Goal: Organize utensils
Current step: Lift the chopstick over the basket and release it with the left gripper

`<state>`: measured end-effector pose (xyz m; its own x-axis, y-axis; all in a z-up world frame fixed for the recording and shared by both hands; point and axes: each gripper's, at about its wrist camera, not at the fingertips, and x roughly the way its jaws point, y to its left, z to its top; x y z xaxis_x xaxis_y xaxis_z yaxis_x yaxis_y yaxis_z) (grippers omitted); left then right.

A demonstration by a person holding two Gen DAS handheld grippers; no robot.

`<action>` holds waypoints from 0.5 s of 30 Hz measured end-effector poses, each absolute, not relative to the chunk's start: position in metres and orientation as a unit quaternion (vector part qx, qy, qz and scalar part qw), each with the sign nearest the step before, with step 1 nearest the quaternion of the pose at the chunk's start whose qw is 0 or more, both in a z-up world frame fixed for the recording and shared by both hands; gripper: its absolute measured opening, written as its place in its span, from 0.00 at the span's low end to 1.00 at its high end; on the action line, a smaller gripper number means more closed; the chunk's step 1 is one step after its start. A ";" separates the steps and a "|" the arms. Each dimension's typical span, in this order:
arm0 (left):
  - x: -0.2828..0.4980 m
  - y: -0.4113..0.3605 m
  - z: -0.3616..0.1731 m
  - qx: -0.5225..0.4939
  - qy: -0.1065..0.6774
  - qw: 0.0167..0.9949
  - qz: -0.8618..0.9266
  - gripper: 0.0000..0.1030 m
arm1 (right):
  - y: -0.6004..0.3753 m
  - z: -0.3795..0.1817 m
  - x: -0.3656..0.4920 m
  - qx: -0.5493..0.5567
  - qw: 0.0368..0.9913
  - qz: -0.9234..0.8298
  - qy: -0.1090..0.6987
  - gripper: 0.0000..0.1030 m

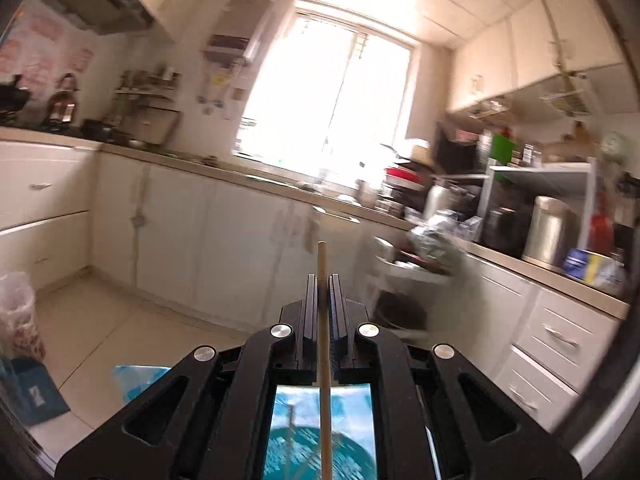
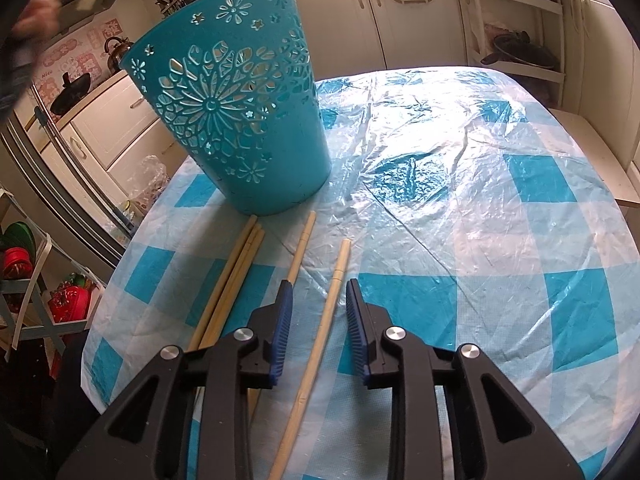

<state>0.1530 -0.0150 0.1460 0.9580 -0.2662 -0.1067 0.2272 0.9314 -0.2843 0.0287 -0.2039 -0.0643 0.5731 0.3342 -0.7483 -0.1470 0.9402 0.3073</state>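
— On the table [image 2: 460, 208], what do I have under my right hand?

— Your right gripper [image 2: 316, 300] hangs tilted down over the checked plastic cloth. Its jaws stand apart with one chopstick [image 2: 320, 336] lying between them, and neither pad presses on it. It grips nothing.

— And the rest of the chopsticks?

— Another single [image 2: 301, 250] lies just left of that one, partly behind your left finger. A bundle of three [image 2: 236, 276] lies further left, tips close to the foot of the bin [image 2: 240, 92]. The bin stands upright at the cloth's far left.

— My left hand?

— Your left gripper [image 1: 322, 292] points out across the kitchen, nearly level. Its jaws are clamped on a chopstick [image 1: 323, 320], which stands upright between the pads, tip poking above them. Below, through the gripper's frame, you can see the bin's rim, blurred.
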 end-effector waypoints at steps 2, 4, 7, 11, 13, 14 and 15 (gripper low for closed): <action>0.165 -0.021 0.133 -0.134 0.076 0.982 -0.110 0.05 | -0.205 -0.064 0.029 0.106 0.880 0.138 0.441 0.27; 0.174 -0.029 0.115 -0.127 0.087 0.983 -0.098 0.05 | -0.205 -0.064 0.030 0.107 0.880 0.139 0.441 0.27; 0.179 -0.032 0.094 -0.108 0.104 0.985 -0.085 0.05 | -0.205 -0.065 0.032 0.108 0.880 0.139 0.442 0.27; 0.184 -0.032 0.073 -0.083 0.130 0.985 -0.081 0.05 | -0.205 -0.064 0.033 0.107 0.880 0.140 0.442 0.29; 0.177 -0.029 0.065 -0.075 0.138 0.984 -0.081 0.05 | -0.204 -0.064 0.033 0.104 0.880 0.140 0.441 0.29; 0.176 -0.027 0.061 -0.072 0.144 0.983 -0.082 0.05 | -0.204 -0.064 0.033 0.104 0.880 0.140 0.441 0.29; 0.175 -0.025 0.058 -0.071 0.150 0.983 -0.082 0.05 | -0.204 -0.064 0.033 0.103 0.880 0.140 0.441 0.29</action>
<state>0.1755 -0.0254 0.0582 0.9414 -0.1821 -0.2839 0.1392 0.9764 -0.1649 0.0333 -0.2037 -0.0644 0.5716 0.3383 -0.7476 -0.1558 0.9392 0.3059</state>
